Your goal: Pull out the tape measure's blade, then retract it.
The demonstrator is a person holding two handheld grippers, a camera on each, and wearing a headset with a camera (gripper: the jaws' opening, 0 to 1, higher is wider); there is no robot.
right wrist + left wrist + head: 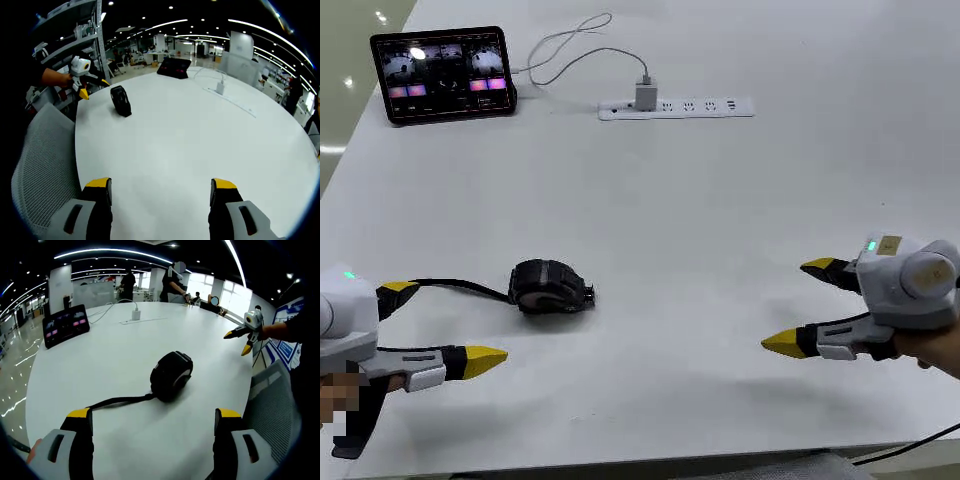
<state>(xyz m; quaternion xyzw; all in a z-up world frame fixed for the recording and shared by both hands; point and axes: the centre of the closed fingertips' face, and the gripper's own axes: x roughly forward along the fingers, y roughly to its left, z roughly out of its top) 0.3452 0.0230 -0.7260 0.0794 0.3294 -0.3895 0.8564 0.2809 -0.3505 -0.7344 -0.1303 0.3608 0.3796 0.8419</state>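
at the left, the left gripper (448, 322) hovers low over the white table (720, 220) with its jaws spread wide and nothing between them but a stretch of the black wrist strap (460, 287), which trails from the far jaw's yellow tip to the tape measure (550, 287). the case lies on its side just ahead of that gripper, blade fully wound in. where the blade's hook sits cannot be told from here. further right there is bare table, then the right gripper (795, 305), also spread and empty, well apart from the case. the likely trouble: closing the left jaws now would catch the strap rather than the body, so the case would drag or swing once the blade is tugged. the rounded, rubbery shell could also twist out of a shallow grip. a weak pinch on the small hook would probably let the blade snap back early.
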